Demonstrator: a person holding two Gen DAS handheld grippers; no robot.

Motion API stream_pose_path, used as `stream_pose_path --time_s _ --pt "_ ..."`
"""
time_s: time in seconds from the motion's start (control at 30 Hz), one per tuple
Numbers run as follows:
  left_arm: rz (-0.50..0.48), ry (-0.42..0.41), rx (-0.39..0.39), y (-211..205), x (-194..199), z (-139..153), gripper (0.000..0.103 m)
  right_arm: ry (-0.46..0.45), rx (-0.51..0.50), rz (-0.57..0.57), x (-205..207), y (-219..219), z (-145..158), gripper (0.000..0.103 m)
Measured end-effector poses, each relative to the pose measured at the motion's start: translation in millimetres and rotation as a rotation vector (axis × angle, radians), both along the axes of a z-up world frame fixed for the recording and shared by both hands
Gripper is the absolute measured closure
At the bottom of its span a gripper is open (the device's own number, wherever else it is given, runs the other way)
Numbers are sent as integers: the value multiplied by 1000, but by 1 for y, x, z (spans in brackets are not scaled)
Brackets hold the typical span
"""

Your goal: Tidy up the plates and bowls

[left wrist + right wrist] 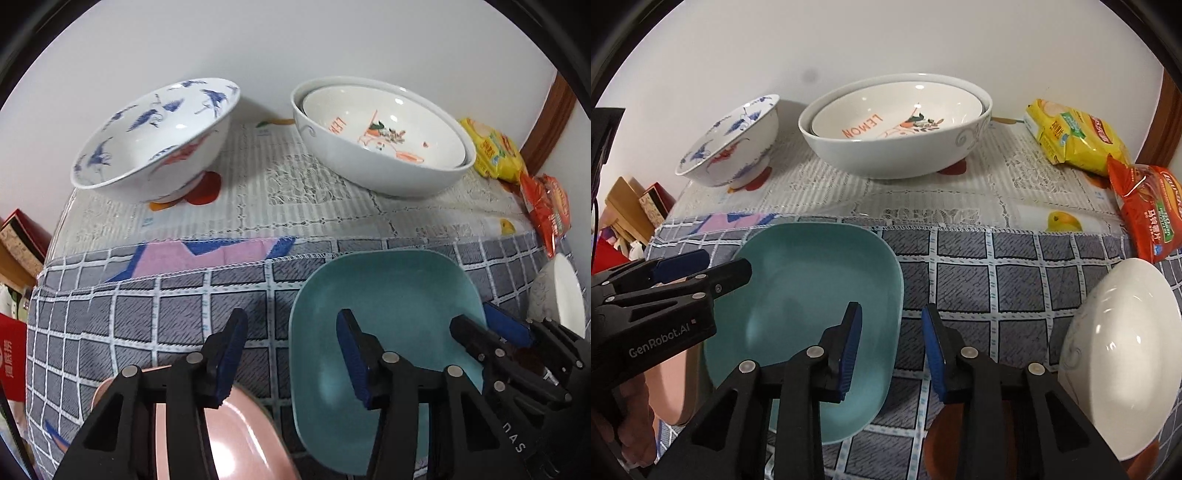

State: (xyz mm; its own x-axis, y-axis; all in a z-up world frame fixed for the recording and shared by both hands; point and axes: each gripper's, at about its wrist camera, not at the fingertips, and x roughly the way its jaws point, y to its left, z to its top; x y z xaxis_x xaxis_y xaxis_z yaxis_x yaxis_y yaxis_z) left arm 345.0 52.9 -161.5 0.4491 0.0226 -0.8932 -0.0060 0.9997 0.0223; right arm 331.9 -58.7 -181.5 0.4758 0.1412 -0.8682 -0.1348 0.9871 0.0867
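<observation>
A teal square plate (pixel 388 295) (pixel 820 280) lies on the checked cloth near the front. A pink plate (pixel 243 435) (pixel 674 384) lies to its left. My left gripper (pixel 291 354) is open and empty, one finger over the pink plate, the other over the teal plate's left edge. My right gripper (pixel 892 350) is open and empty, straddling the teal plate's right rim; it shows in the left wrist view (pixel 491 328). At the back stand a blue-patterned bowl (pixel 155 136) (pixel 731 144) and a large white bowl (pixel 369 166) (pixel 897 147) with a "LEMON" bowl (pixel 384 125) (pixel 897 114) nested inside. A white bowl (pixel 1123 354) (pixel 565 291) sits at right.
A yellow snack bag (pixel 1075 136) (pixel 491 151) and an orange snack bag (pixel 1148 210) (pixel 546 210) lie at the back right. A white wall stands behind the table. Boxes (pixel 635 206) sit beyond the table's left edge.
</observation>
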Motion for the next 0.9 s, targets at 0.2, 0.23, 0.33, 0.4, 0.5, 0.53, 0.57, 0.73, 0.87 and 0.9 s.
stream_pose_path --time_s 0.2,0.23,0.33,0.4,0.5,0.53,0.57,0.73,0.87,0.9 --pt "1 58 -18 -2 6 -16 89 36 17 5 5 3 -8 88" --pt "5 51 -17 -2 6 -15 90 39 20 8 6 4 -9 91" --pt "5 29 -10 -3 3 -9 91 33 25 0 5 6 -8 93" --pt "10 11 -15 -1 -2 0 91 26 35 3 2 5 -3 93" --pt "17 -21 -30 3 -13 18 91 0 54 1 -5 2 12 94" --pt "18 -34 -34 3 -18 25 91 -12 56 1 -8 2 18 94" --pt "17 -44 -35 3 -22 31 91 -26 57 0 -12 2 25 94" --pt "10 -94 -45 6 -47 60 91 -76 70 -8 -34 1 54 94" --pt "9 -116 -51 10 -64 75 92 -93 89 -19 -51 0 69 95" --pt "9 -122 -53 10 -67 77 92 -97 91 -20 -55 0 72 95"
